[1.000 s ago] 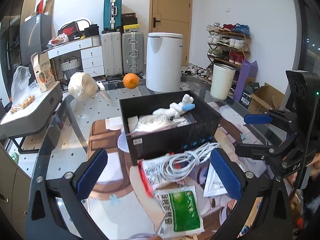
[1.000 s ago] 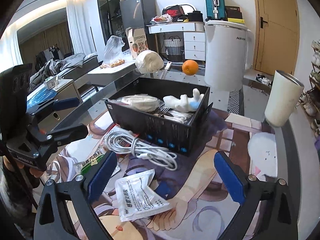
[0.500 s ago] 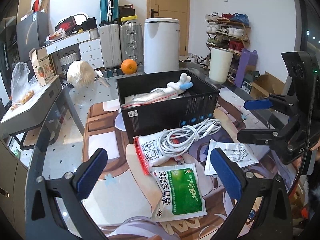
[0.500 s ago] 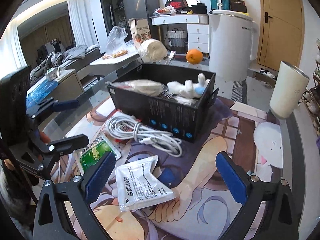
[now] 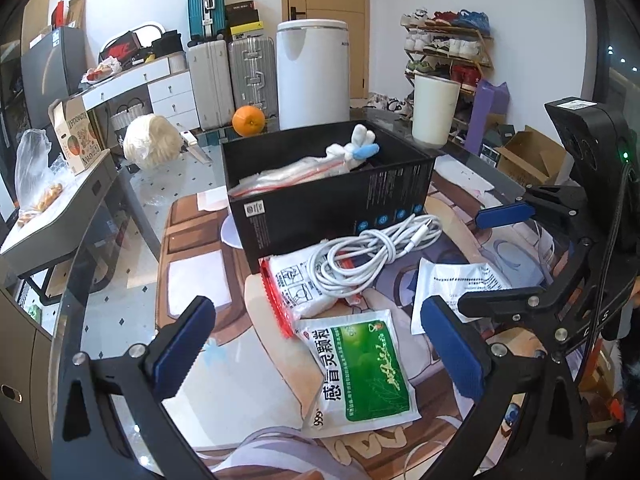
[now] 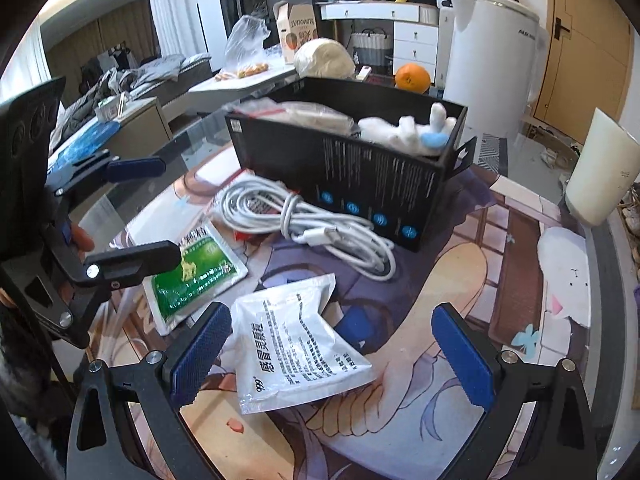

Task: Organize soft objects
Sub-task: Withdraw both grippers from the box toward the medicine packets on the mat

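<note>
— Two claws, both spread wide and empty?
— Yes. Nearest, the left claw [image 5: 320, 354] hovers over the green sachet [image 5: 360, 372] on the bench [image 5: 120, 312]; the right claw [image 6: 330, 354] hovers over the white sachet [image 6: 296, 354].
— And beyond them?
— The coiled white cable [image 5: 368, 254] lies on a red-edged bag [image 5: 290, 284], touching the black box [image 5: 332, 196].
— Inside the box?
— A plush toy [image 6: 416, 132] at the right, a clear bag [image 6: 296, 114] at the left. Farther off, an orange [image 5: 248, 120].
</note>
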Motion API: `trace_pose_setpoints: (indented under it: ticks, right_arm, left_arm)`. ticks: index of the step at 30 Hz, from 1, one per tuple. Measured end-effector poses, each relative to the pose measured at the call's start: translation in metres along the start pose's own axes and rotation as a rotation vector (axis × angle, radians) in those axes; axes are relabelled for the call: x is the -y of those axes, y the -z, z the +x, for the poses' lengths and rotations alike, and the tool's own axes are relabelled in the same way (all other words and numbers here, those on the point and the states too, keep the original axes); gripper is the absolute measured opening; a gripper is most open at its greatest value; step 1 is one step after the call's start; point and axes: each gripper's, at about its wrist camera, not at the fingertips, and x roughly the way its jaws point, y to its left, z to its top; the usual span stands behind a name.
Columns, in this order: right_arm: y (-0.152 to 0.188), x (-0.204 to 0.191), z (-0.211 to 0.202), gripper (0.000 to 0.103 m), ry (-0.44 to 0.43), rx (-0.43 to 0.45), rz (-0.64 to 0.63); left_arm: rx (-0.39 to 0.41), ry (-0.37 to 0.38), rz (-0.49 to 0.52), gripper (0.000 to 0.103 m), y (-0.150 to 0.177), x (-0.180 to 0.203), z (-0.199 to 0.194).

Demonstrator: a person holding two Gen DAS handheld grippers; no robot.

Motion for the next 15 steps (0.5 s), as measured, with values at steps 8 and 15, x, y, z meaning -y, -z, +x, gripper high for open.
trace_pose_setpoints:
  ticks: [8, 15]
  right_arm:
    - [0.007, -0.005, 0.014, 0.102, 0.017, -0.061, -0.042]
    - [0.011, -0.008, 0.019, 0.102, 0.000, -0.082, -0.073]
  left_arm:
    - [-0.018, 0.005, 0.008, 0.103, 0.002, 0.001, 0.003]
    - [-0.026, 0.011, 0.016, 0.103, 0.004, 0.003, 0.004]
